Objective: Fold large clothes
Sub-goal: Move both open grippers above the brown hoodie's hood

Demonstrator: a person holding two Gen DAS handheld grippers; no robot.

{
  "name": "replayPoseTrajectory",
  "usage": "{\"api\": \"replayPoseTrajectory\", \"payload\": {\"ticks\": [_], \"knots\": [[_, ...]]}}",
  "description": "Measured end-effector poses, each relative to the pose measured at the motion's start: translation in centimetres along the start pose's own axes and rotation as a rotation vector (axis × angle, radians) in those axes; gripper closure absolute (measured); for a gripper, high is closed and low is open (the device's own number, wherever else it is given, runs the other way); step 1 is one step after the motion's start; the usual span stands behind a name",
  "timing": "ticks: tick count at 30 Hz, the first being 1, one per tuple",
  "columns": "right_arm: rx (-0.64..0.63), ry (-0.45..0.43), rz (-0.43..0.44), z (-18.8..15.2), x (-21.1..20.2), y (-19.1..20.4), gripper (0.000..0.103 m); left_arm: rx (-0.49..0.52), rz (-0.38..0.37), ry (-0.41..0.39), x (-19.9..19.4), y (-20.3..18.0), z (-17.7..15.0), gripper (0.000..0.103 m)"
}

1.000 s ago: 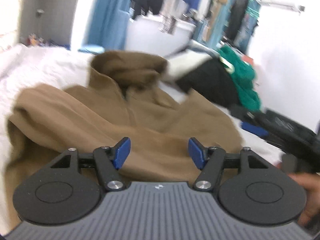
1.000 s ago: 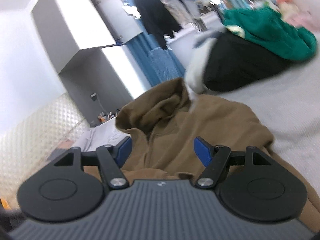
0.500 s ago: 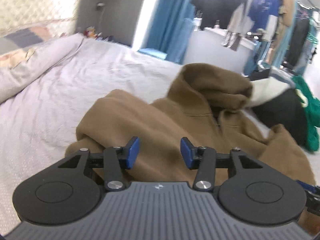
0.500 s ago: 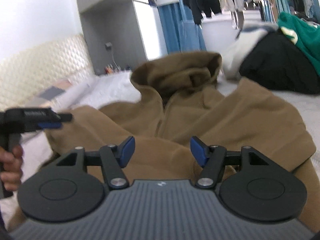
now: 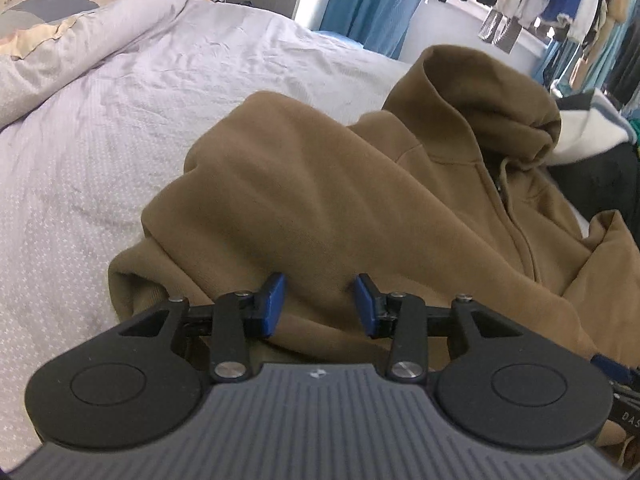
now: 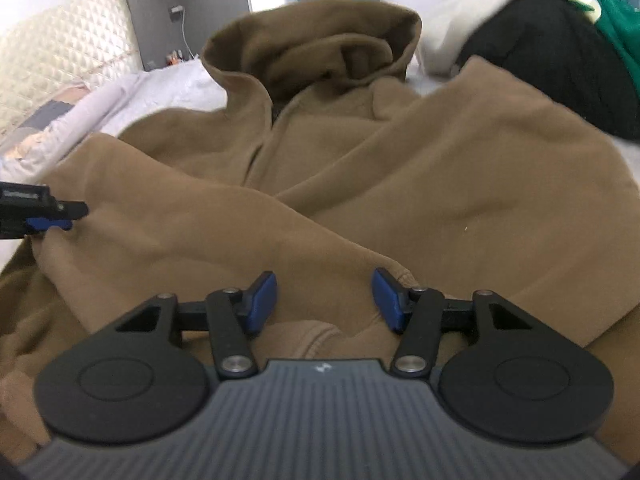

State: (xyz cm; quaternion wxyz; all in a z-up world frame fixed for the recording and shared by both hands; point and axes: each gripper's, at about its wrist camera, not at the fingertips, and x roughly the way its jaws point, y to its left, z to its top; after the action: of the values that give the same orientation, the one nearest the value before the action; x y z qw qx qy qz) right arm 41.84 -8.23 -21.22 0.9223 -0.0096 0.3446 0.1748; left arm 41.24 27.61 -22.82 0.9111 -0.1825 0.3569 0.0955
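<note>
Pale bedsheet stretches wide and bare to my left, while a pile of black and green clothes crowds the right edge. My brown hoodie lies across the bed, hood up top, sleeves folded over the chest. Both tools tilt down at it: my left gripper is closing with a fold between its pads, my right gripper closing over the sleeve cuff, neither pinching yet.

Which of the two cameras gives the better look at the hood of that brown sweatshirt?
The right wrist view: the hood faces the camera, its opening and inner folds visible. The left wrist view shows the hood from the side, toward the right edge, its opening turned away.
</note>
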Motion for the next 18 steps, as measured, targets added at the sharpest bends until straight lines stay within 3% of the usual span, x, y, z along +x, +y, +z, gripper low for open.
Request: {"api": "replayPoseTrajectory", "payload": {"ticks": [11, 18], "knots": [[0.010, -0.020, -0.011, 0.1, -0.8, 0.3, 0.048, -0.012, 0.000, -0.047, -3.7, -1.1, -0.6, 0.057], [0.023, -0.082, 0.011, 0.9, -4.2, 0.9, 0.047, 0.023, -0.019, -0.107, -9.1, -3.3, -2.1, 0.056]]}}
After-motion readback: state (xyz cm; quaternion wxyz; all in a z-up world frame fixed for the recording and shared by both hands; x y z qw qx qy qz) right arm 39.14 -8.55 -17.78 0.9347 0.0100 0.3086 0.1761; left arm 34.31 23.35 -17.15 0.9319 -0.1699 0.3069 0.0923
